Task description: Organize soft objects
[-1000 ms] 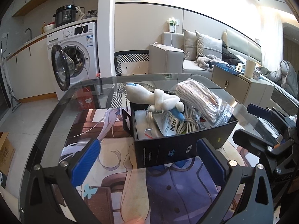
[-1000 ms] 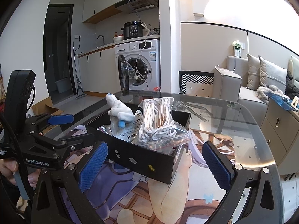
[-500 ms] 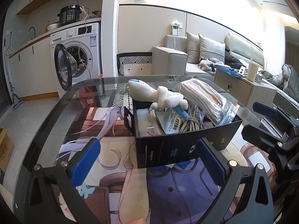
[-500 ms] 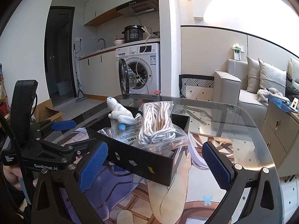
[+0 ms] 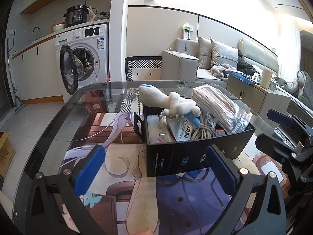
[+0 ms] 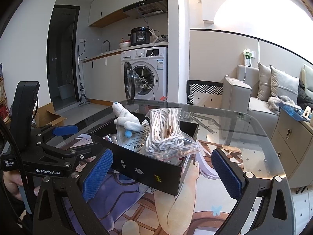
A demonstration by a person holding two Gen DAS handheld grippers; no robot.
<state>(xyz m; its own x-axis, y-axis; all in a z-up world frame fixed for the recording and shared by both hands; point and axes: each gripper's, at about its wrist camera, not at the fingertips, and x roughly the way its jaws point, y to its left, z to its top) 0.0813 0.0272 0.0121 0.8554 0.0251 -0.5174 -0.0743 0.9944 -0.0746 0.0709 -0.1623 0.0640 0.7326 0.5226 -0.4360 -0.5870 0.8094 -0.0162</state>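
Note:
A black open box stands on the glass table over a printed mat. On top of its contents lies a white plush toy with blue tips. Beside the toy sit a clear bag of white rope, a printed pouch and a coil of white cable. My left gripper is open, hanging in front of the box with nothing between its fingers. My right gripper is open too, in front of the box's other side. The left gripper also shows at the left edge of the right wrist view.
The glass table's edge curves round at left and far side. Beyond it stand a washing machine with its door open, a grey sofa and a beige cabinet. A cardboard carton rests on the floor.
Both grippers have risen slightly and tilted up, so the box sits lower in each view. The box and its contents have not moved. Both grippers stay open.

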